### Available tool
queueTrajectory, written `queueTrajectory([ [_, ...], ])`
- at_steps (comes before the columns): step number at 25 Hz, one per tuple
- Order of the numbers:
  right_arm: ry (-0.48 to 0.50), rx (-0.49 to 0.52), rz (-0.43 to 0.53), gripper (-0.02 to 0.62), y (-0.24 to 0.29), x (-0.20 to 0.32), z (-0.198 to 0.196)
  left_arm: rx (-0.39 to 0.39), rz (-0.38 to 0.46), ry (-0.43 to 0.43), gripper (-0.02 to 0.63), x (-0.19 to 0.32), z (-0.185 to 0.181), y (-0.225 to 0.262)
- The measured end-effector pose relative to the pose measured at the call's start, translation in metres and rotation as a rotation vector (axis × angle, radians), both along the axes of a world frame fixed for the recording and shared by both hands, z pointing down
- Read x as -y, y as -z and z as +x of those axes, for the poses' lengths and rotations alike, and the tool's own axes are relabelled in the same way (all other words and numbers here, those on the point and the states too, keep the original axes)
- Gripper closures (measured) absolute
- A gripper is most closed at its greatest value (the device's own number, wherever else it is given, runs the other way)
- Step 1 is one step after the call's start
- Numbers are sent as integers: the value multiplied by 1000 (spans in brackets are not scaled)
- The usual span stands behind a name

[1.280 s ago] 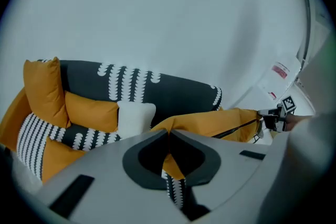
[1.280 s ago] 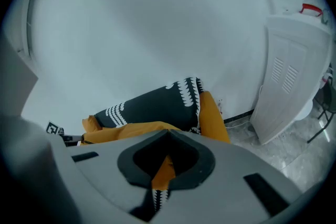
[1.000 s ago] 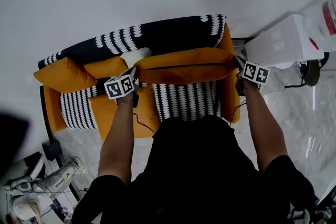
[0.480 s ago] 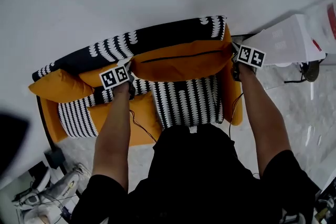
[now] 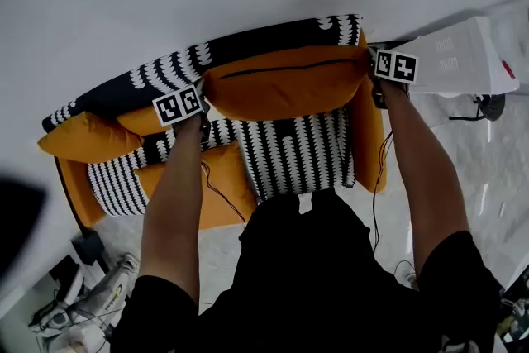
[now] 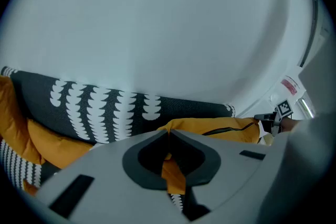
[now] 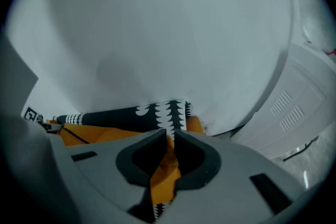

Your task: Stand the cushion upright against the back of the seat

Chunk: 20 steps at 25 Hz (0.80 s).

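Observation:
A long orange cushion with a dark zip stands on its edge along the black-and-white patterned sofa back, above the striped seat. My left gripper is shut on the cushion's left corner; in the left gripper view orange fabric sits pinched between the jaws, and the cushion runs off to the right. My right gripper holds the cushion's right corner. In the right gripper view its jaws are opening slightly, with orange fabric still between them and the cushion running left.
Two more orange cushions and a striped one lie at the sofa's left end. A white wall rises right behind the sofa. A white cabinet stands close to the right armrest. Equipment and cables lie on the floor at lower left.
Both grippers have carried the orange cushion away from me, from over the seat to the sofa back, and a little lower. Both still hold its corners.

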State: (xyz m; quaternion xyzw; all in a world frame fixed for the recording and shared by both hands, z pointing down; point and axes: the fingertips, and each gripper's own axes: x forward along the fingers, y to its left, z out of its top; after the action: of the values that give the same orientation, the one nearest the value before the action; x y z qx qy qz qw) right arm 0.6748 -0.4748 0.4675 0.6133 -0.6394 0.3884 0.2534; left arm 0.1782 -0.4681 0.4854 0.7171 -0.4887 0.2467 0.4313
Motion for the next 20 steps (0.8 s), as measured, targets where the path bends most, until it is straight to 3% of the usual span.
queueTrajectory([
  [5, 27, -121, 14, 552, 19, -3, 7, -12, 0, 3, 581, 13, -1, -5],
  [8, 35, -121, 37, 554, 30, -15, 4, -29, 18, 15, 581, 15, -1, -4],
  [13, 9, 19, 62, 554, 36, -53, -25, -22, 68, 19, 580, 18, -4, 3],
  [20, 32, 188, 104, 554, 58, -115, -81, 96, 150, -112, 512, 12, -6, 36],
])
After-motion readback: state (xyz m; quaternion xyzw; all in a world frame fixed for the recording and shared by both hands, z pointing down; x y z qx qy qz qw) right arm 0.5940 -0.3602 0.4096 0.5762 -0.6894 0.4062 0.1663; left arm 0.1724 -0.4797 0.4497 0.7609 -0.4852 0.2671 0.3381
